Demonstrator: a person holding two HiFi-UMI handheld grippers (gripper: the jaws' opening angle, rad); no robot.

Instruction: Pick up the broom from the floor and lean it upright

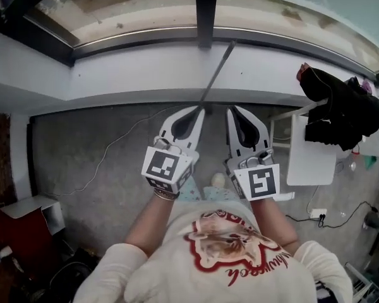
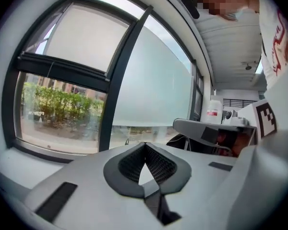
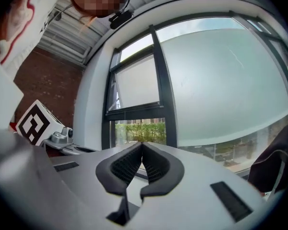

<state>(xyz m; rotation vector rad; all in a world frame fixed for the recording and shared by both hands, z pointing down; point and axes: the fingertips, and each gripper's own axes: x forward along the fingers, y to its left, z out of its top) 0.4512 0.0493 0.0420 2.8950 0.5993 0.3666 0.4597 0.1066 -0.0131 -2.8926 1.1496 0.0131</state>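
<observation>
Thin, straight grey broom handle (image 1: 216, 73) slants from behind the left gripper (image 1: 199, 110) to the far white window ledge (image 1: 145, 68); left and right gripper (image 1: 231, 110) press ribbed black pads (image 2: 158, 164) together, holding nothing

A grey concrete floor (image 1: 114, 137) fills the middle of the head view. A thin pale cable (image 1: 104, 160) snakes across its left part. At the right a white desk (image 1: 309, 163) stands on it, with dark fabric (image 1: 341, 112) heaped at its far end, and a white plug block (image 1: 318, 214) lies nearby. A red box (image 1: 19, 238) sits at the left edge
</observation>
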